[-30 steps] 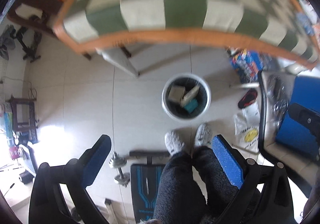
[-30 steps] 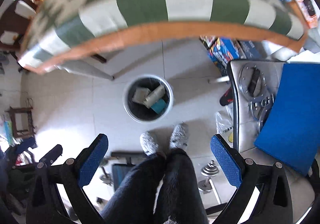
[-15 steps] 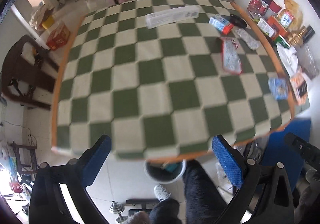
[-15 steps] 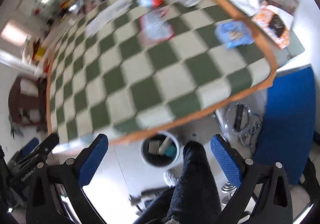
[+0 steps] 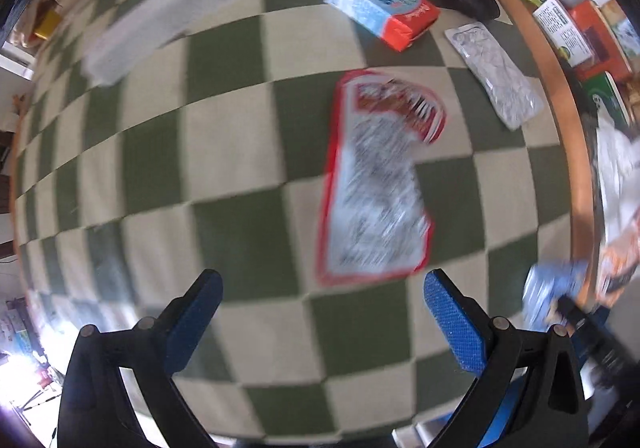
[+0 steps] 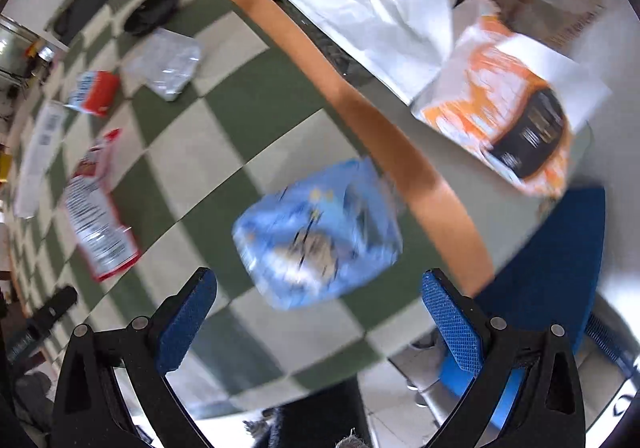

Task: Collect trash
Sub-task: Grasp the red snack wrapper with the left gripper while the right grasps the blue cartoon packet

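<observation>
Left gripper point(image 5: 320, 308): jaws spread wide, empty, red-bordered flat foil wrapper point(image 5: 374, 183) just ahead on green-and-cream checked tablecloth point(image 5: 224, 151). Right gripper point(image 6: 318, 306): wide apart, empty, crumpled blue plastic packet point(image 6: 316, 238) just ahead.

Black gripper point(image 5: 320, 312) frames, textured blue pads point(image 5: 454, 322).

Right claw point(image 6: 318, 312) hangs wide open over the checkered worktop point(image 6: 208, 151), blurred blue wrapper point(image 6: 316, 236) dead centre between its fingers. Red-and-white packet point(image 6: 100, 215) lies at left; crumpled white paper point(image 6: 380, 3) fills the upper right.
</observation>
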Demonstrator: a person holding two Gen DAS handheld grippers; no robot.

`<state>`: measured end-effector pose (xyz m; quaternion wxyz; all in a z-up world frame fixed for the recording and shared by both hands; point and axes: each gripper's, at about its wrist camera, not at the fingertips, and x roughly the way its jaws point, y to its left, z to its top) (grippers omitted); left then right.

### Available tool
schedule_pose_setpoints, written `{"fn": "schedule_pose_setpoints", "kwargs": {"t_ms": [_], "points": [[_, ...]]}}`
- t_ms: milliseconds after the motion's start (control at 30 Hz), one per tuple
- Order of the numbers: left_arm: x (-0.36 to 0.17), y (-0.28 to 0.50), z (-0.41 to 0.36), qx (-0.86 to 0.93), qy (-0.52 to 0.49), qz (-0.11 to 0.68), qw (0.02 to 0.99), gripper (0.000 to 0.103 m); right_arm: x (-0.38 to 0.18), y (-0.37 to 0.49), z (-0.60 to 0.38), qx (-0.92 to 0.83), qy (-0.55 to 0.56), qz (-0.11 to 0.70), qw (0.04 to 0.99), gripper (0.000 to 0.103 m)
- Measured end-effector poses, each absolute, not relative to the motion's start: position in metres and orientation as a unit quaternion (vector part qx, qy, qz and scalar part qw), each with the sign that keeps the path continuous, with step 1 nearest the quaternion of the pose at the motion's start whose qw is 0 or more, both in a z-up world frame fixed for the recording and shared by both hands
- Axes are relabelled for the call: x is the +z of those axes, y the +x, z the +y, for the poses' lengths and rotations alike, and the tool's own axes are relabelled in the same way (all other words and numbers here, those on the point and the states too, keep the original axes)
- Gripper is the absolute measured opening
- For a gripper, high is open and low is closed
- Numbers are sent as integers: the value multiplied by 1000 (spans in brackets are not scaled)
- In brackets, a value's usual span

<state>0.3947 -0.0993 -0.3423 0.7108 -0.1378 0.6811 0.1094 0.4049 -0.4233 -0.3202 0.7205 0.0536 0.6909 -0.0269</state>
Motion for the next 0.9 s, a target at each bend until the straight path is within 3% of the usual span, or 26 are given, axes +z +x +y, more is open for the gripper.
{"fn": "schedule_pose_setpoints", "kwargs": {"t_ms": [100, 167, 233, 300, 433, 567, 900], "points": [[-354, 420, -107, 99, -140, 686, 707, 98, -342, 423, -425, -24, 51, 705, 707, 103], [-363, 436, -115, 94, -125, 691, 706, 90, -354, 432, -424, -19, 50, 713, 699, 103], [-372, 448, -122, 91, -103, 699, 701, 66, -361, 436, -422, -16, 49, 715, 697, 103], [-374, 452, -124, 89, -96, 696, 706, 58, -366, 439, -418, -15, 36, 713, 700, 102], [-370, 449, -126, 79, -86, 689, 715, 43, -371, 441, -410, -9, 7, 709, 705, 74], [-362, 440, -118, 79, -88, 685, 719, 40, -367, 438, -403, 4, -21, 692, 722, 52], [-331, 394, -93, 85, -115, 660, 737, 36, -345, 436, -405, 46, 7, 675, 737, 44]]}}
